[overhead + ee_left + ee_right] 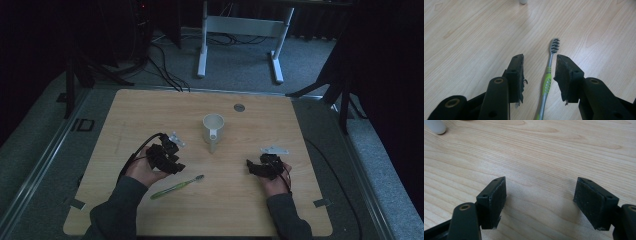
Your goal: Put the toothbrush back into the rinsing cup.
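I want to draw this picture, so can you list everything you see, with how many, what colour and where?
toothbrush: 1, green and grey, lying flat on the table between the left gripper's jaws, untouched
mug: 1, white, upright near the table's middle, handle toward the person
disc: 1, grey, small, round, near the table's far edge
table: 1, light wood
desk frame: 1, white, on the floor beyond the table
cables: several, black, on the floor at far left
left gripper: 1, black, jaws apart around the toothbrush
right gripper: 1, black, jaws wide open over bare table
sleeves: 2, dark grey, at the bottom edge
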Demonstrator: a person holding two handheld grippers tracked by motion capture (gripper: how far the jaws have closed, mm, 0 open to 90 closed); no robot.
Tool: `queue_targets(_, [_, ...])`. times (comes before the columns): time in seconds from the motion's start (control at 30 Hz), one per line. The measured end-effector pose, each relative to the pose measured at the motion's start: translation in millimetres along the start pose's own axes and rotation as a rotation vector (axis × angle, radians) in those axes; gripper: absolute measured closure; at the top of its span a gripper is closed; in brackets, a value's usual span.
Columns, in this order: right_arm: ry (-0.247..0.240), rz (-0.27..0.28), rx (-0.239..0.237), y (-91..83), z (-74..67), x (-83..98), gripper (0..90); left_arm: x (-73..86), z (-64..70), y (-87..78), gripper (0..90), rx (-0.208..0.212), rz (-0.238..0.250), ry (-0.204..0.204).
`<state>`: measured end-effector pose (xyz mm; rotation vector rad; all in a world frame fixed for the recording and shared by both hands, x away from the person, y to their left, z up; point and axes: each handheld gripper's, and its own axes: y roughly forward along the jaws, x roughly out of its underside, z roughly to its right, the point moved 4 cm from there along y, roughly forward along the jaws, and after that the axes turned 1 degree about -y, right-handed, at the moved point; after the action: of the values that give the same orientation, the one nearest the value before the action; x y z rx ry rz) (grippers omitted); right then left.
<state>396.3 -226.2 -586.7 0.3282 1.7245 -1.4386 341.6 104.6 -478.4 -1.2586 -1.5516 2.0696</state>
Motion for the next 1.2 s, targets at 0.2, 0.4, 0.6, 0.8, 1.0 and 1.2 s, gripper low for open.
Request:
queue_targets(0.2, [0.0,0.0,0.0,0.0,0.0,0.0,25.7,-1.1,1.0,3.2,58.8,0.008,-0.021,0.009])
queue_targets(0.4, [0.0,0.0,0.0,0.0,0.0,0.0,25.7,-1.9,1.1,5.8,58.7,0.013,-0.04,0.008])
queue_targets(0.6, [-0.001,0.0,-0.001,0.0,0.0,0.0,25.7,-3.1,1.7,8.7,58.8,0.013,-0.051,0.011])
queue_targets(0.8, [0.0,0.0,-0.001,0.0,-0.1,0.0,25.7,-3.9,1.8,11.3,59.2,0.01,-0.067,0.019])
queue_targets(1.0, [-0.001,0.0,-0.001,0.0,0.0,0.0,25.7,-4.5,4.3,15.4,59.5,0.019,-0.081,0.021])
queue_targets(1.2, [-0.002,0.0,-0.001,0.0,0.0,0.0,25.7,-5.2,6.5,20.7,60.1,0.029,-0.111,0.03])
